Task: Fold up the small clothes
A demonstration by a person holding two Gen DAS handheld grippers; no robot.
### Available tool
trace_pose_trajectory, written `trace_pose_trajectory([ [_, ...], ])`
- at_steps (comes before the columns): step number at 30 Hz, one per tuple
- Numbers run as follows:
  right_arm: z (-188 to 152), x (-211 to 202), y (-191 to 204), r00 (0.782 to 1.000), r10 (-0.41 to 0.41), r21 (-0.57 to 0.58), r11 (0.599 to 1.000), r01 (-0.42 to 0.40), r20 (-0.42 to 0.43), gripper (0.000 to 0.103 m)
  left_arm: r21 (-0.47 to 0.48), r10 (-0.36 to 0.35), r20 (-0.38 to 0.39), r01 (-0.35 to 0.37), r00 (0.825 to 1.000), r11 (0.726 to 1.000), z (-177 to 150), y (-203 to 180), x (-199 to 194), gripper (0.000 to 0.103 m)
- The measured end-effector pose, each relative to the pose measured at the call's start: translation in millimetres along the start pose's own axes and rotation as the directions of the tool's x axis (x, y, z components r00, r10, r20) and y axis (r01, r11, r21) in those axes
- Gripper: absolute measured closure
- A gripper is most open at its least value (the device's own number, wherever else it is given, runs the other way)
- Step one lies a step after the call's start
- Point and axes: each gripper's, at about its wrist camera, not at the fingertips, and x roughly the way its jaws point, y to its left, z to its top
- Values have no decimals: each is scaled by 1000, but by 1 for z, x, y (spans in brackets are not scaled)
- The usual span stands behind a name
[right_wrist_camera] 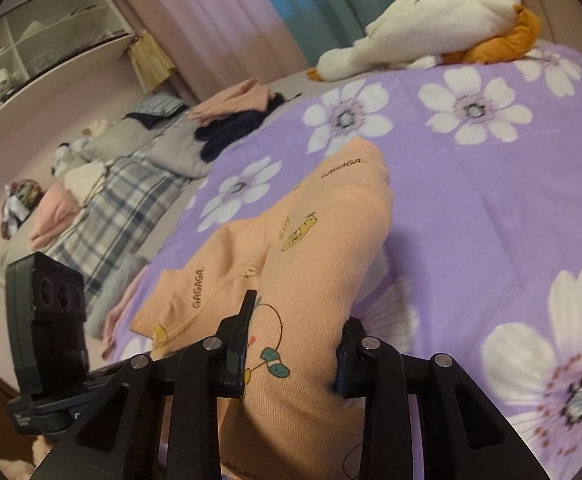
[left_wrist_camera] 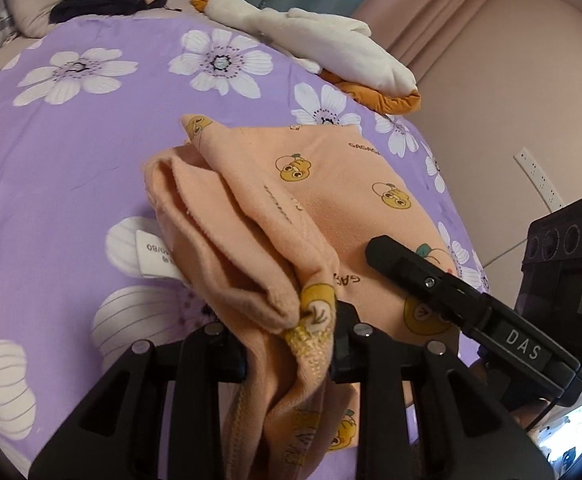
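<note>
Soft peach garment (left_wrist_camera: 307,208) bunched, both hand-held grippers pinching, floral purple sheet (left_wrist_camera: 71,152)

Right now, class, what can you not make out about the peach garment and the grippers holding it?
- Left wrist view: the left gripper hides its own fingertips in bunched cloth of the peach garment.
- Left wrist view: the white label is half covered, its print too small to read.
- Right wrist view: the right gripper pinches cloth that runs off the bottom edge.
</note>
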Motion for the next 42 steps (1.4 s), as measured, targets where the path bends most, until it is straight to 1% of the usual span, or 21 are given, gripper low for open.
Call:
trace_pose_trajectory([
  [4, -3, 7, -15, 999, -44, 28, 999, 44, -5, 70, 7, 6, -32, -5, 999, 1000, 0, -1, 26, 76],
  [9, -10, 22, -35, 997, -78, 60, 995, 79, -31, 70, 14, 44, -68, -44, 997, 999, -4, 2, 53, 76],
  [13, -19, 35, -52, 994, -85, 99, 991, 91, -64, 70, 3, 67, -105, -67, 992, 998, -9, 8, 73, 76],
  [15, -24, 40, -59, 990, -106, 109, 987, 116, -87, 70, -2, 80, -118, -81, 990, 997, -14, 12, 81, 75],
  [20, -30, 43, -67, 986, -131, 128, 981, 144, -105, 69, -42, 80, -128, -86, 989, 995, -20, 19, 86, 66],
  [22, -31, 43, -67, 983, -145, 141, 977, 161, -112, 65, -52, 83, -135, -91, 987, 995, -20, 19, 83, 64],
  [23, -31, 41, -66, 982, -152, 141, 976, 167, -113, 65, -62, 82, -139, -91, 987, 994, -20, 20, 81, 60],
  [24, -31, 40, -66, 981, -158, 141, 975, 173, -113, 62, -67, 87, -139, -97, 986, 993, -19, 19, 78, 58],
  [25, -30, 37, -64, 979, -175, 138, 972, 189, -109, 60, -68, 98, -134, -108, 986, 992, -19, 20, 73, 51],
  [26, -30, 34, -62, 977, -187, 134, 971, 200, -104, 59, -66, 115, -121, -123, 986, 990, -18, 19, 65, 40],
  [27, -29, 29, -59, 974, -203, 129, 968, 215, -96, 56, -66, 129, -100, -136, 987, 989, -17, 18, 56, 36],
  [28, -28, 25, -59, 973, -215, 128, 966, 225, -89, 50, -65, 135, -84, -140, 987, 988, -17, 18, 49, 28],
  [29, -26, 18, -56, 971, -228, 128, 963, 236, -73, 46, -64, 145, -48, -148, 988, 987, -16, 18, 35, 21],
  [30, -25, 12, -53, 968, -243, 129, 960, 248, -56, 36, -65, 152, -27, -153, 988, 986, -15, 18, 28, 19],
  [31, -24, 5, -49, 963, -265, 125, 955, 268, -38, 29, -65, 155, 1, -155, 988, 986, -15, 18, 17, 18],
  [33, -22, -12, -37, 955, -298, 98, 950, 295, 10, 27, -78, 160, 39, -156, 986, 985, -17, 22, -3, 13],
  [35, -20, -23, -31, 952, -303, 93, 950, 299, 34, 25, -90, 167, 69, -161, 984, 983, -20, 24, -21, 4],
  [37, -19, -33, -26, 950, -307, 93, 949, 302, 54, 21, -83, 182, 96, -174, 979, 981, -23, 22, -35, 1],
  [39, -20, -42, -20, 940, -334, 84, 941, 328, 70, 20, -58, 208, 119, -203, 971, 978, -28, 16, -47, 1],
  [42, -22, -50, -10, 932, -353, 58, 935, 349, 85, 20, -13, 255, 143, -256, 956, 967, -34, 6, -57, 1],
])
